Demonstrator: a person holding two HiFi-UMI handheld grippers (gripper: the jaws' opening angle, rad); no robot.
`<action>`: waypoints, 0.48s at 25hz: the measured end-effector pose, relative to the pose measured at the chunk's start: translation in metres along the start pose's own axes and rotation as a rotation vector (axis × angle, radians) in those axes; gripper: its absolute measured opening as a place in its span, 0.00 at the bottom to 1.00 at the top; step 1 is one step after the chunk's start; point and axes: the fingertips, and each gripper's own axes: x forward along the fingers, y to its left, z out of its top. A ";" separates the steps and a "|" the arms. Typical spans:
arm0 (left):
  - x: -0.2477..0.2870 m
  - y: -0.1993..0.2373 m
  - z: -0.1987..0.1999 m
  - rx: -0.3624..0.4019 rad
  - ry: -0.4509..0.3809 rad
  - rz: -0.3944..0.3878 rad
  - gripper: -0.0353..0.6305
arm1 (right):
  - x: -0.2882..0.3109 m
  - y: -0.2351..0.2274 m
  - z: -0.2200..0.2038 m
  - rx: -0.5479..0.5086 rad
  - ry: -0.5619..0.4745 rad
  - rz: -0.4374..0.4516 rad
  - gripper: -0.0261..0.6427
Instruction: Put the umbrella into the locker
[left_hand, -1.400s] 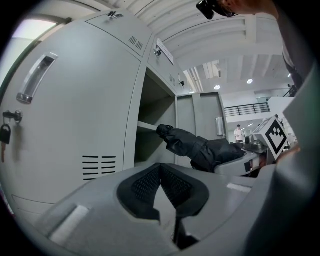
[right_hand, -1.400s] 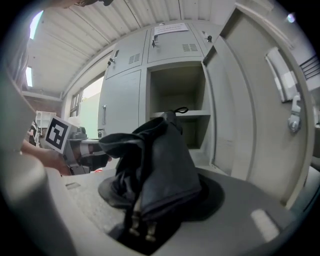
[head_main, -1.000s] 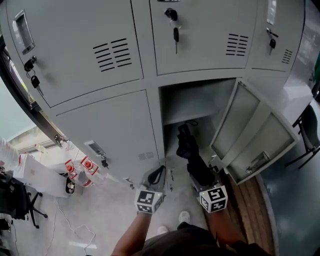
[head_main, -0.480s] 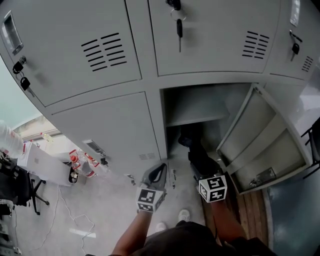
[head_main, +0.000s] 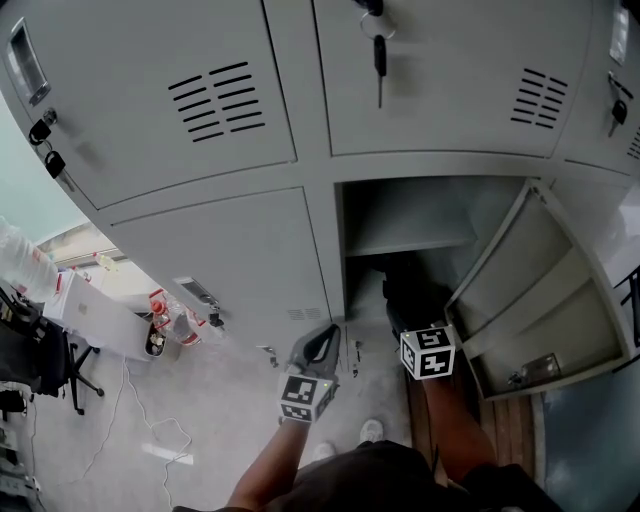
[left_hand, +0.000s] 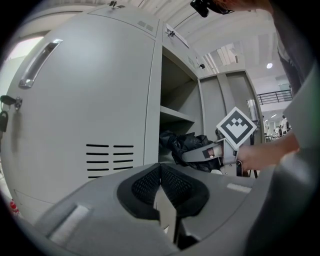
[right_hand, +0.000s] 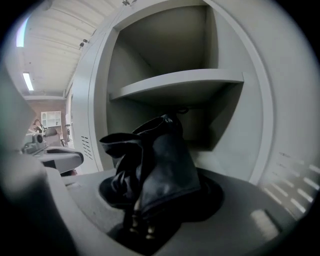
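Umbrella (right_hand: 155, 160), black and folded, sits pinched between the jaws of the right hand-held gripper (right_hand: 152, 207). That gripper has carried it forward over the last second. Earlier the bundle's top only reached the mouth of the open locker (head_main: 400, 215). Now, in the head view, it has passed the frame and lies in the dark lower bay beneath the shelf (right_hand: 180, 82).

The locker door (head_main: 530, 290) hangs wide open on the right, clear of the path. The left hand-held gripper (left_hand: 162, 192) has its jaws pressed together on nothing. It waits near the closed locker front (left_hand: 90, 110) on the left and has barely shifted.

By my reading the insertion is mostly done. What remains is to push a little farther in, lower the umbrella onto the bay floor, and let go.
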 end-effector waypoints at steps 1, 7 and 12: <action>0.001 0.000 0.000 0.000 -0.001 0.000 0.06 | 0.004 -0.002 0.001 0.003 0.004 -0.002 0.39; 0.001 -0.002 -0.002 -0.008 0.009 -0.002 0.06 | 0.029 -0.014 0.007 0.000 0.043 -0.018 0.39; 0.001 0.000 0.001 0.003 -0.017 0.001 0.06 | 0.052 -0.018 0.012 -0.023 0.075 -0.017 0.39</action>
